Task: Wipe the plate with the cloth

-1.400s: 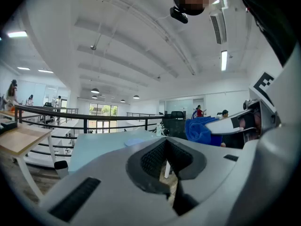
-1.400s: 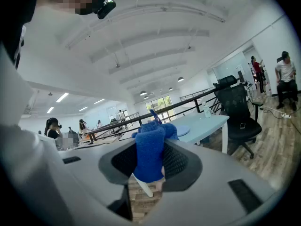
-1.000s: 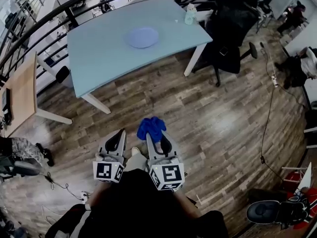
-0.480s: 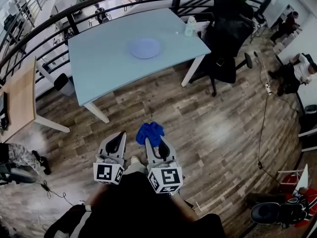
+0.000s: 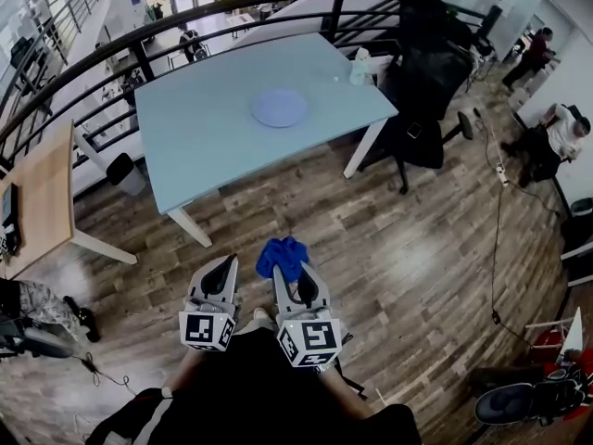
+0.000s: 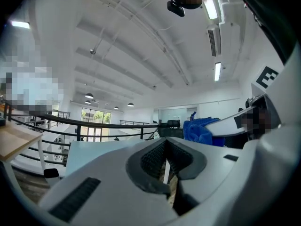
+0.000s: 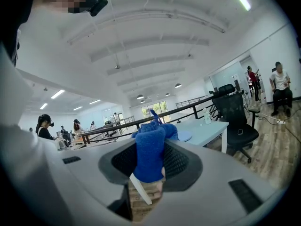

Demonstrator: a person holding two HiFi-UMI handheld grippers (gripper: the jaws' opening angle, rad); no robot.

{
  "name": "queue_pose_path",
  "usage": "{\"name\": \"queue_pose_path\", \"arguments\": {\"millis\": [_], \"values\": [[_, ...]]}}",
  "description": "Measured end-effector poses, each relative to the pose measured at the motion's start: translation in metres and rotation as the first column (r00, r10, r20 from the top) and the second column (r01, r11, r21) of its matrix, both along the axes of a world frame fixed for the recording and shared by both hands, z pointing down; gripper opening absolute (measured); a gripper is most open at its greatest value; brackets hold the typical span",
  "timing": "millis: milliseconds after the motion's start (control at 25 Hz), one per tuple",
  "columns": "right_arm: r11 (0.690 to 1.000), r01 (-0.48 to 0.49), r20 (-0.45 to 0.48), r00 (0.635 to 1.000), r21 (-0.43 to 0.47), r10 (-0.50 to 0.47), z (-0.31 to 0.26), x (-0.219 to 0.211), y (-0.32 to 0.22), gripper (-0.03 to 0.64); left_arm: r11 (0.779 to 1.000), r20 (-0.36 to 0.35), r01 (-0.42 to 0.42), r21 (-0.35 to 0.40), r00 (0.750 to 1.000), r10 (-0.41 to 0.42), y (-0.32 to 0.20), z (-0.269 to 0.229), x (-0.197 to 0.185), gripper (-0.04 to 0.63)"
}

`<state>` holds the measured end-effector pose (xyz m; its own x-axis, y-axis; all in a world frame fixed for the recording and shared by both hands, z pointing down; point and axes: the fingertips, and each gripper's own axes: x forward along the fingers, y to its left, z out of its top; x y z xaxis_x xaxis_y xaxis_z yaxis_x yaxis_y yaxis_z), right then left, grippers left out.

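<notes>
A pale blue plate (image 5: 278,108) lies near the middle of the light blue table (image 5: 204,133), well ahead of both grippers. My right gripper (image 5: 294,269) is shut on a bunched blue cloth (image 5: 283,256), held over the wooden floor; in the right gripper view the cloth (image 7: 150,149) fills the gap between the jaws, with the plate (image 7: 184,135) beyond it. My left gripper (image 5: 220,272) hangs beside it, shut and holding nothing; in the left gripper view its jaws (image 6: 165,160) meet, and the cloth (image 6: 200,131) shows at the right.
A clear bottle (image 5: 359,66) stands at the table's far right corner. A black office chair (image 5: 426,91) is by the table's right end. A black railing (image 5: 111,40) curves behind the table. A wooden desk (image 5: 37,188) is at the left. People sit at the far right (image 5: 556,128).
The table and plate have shifted slightly right and nearer in the head view as the person moves forward. Both grippers keep their pose, with the cloth still held.
</notes>
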<state>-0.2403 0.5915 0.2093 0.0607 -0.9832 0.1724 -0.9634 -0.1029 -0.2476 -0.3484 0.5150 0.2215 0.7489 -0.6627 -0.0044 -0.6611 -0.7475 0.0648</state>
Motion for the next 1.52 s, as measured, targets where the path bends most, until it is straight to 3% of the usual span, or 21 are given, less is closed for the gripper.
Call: {"name": "queue_pose_path", "arguments": {"millis": [880,1520], "values": [[0.999,0.041,0.015,0.999,-0.015,-0.041,0.011,0.078,-0.11,0.12,1.0,0.028,0.011,0.014,1.0,-0.011,-0.097,-0.005,0.08,0.0],[0.995,0.098,-0.002,0.995,0.001,-0.098,-0.004,0.181,-0.183,0.12,0.996,0.019,0.082,0.019,0.996,-0.083,-0.168,-0.014,0.175,0.0]]}}
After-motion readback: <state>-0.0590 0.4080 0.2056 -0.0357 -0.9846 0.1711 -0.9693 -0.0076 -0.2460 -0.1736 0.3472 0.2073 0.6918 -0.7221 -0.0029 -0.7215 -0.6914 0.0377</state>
